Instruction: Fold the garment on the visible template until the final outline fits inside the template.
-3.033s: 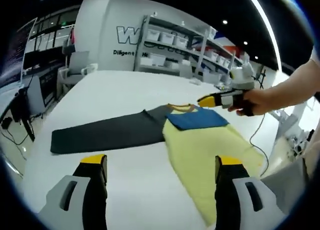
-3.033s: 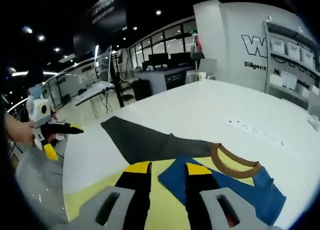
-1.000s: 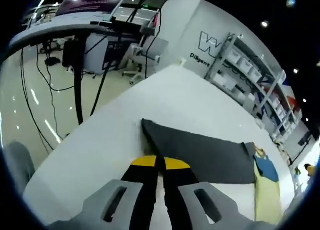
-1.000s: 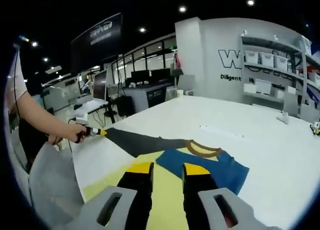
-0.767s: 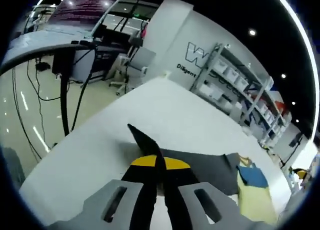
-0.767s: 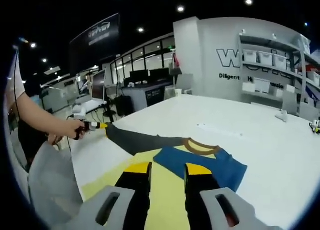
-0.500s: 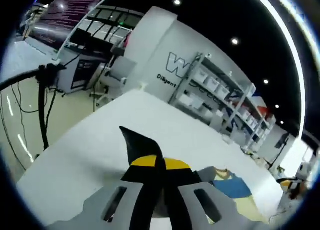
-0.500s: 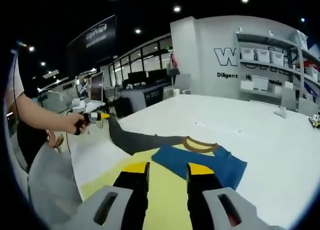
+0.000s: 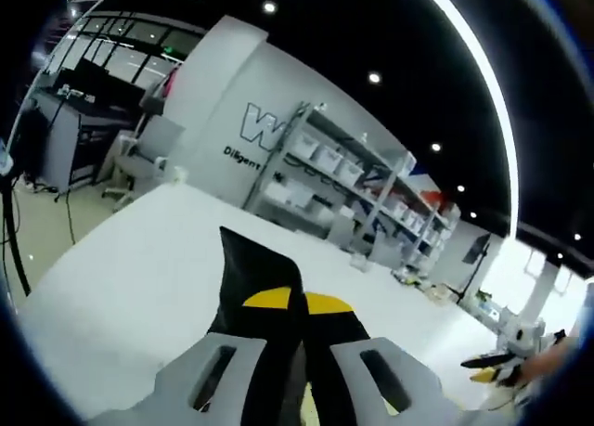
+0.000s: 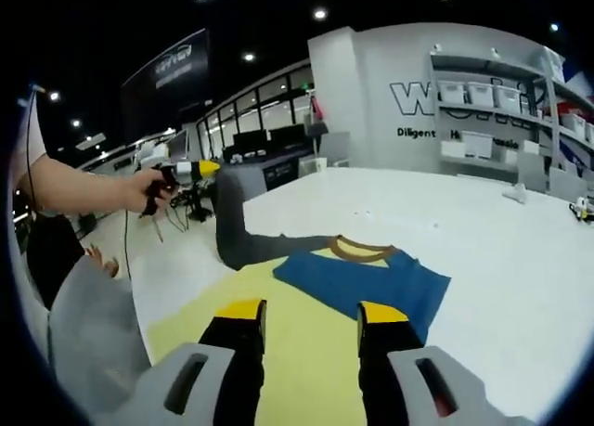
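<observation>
Garment (image 10: 325,287) lying centre frame in right gripper view on white counter (image 10: 483,250): yellow body, blue chest panel, brown collar, dark grey sleeve (image 10: 229,224) lifted toward upper left. Sleeve end pinched between closed jaws of left tool (image 9: 297,305), raised off counter. Right tool (image 10: 311,319) open over yellow body, gripping nothing. Shelving (image 9: 343,180) behind.
</observation>
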Tool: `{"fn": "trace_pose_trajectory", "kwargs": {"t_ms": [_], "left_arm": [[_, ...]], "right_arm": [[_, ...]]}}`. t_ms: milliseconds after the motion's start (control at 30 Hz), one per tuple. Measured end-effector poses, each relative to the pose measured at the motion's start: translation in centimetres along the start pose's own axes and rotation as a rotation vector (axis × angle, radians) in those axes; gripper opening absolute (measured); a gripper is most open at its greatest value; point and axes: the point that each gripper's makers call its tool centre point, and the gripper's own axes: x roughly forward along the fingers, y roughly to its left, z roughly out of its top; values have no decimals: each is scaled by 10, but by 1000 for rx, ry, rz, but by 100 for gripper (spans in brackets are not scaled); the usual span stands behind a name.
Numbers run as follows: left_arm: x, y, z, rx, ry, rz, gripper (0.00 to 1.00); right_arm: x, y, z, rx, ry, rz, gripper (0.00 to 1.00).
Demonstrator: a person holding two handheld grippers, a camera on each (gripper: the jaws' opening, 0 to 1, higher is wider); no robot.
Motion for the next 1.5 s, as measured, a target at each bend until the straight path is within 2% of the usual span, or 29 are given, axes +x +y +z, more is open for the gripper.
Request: {"fn": "trace_pose_trajectory", "kwargs": {"t_ms": [67,200,400,733,900,1100,1200,1500], "left_arm": [[11,-16,-4,7,13,-34,0],[29,-46,-14,19,43,-97,0],[53,-84,-36,39,95,-169,0],[91,-132,-72,48,171,-258,0],[110,-159,-103,68,228,-297,0],[129,-180,-140,86,282,-319,0],[142,-182,-160,91,302,-323,0],[152,-198,-206,105,377,-337,0]], "right_arm": [[-2,-2,-4,-10,4,3,37],[-6,0,-9,-29,16,27,47],[-11,-1,-17,-42,23,49,50],[-22,-8,-21,-40,13,75,53],[-30,-17,-25,-32,16,76,54],[-41,-27,-27,-40,30,75,55],[-46,-34,-27,-41,34,68,55],[-58,-49,-30,-54,52,61,55]]}}
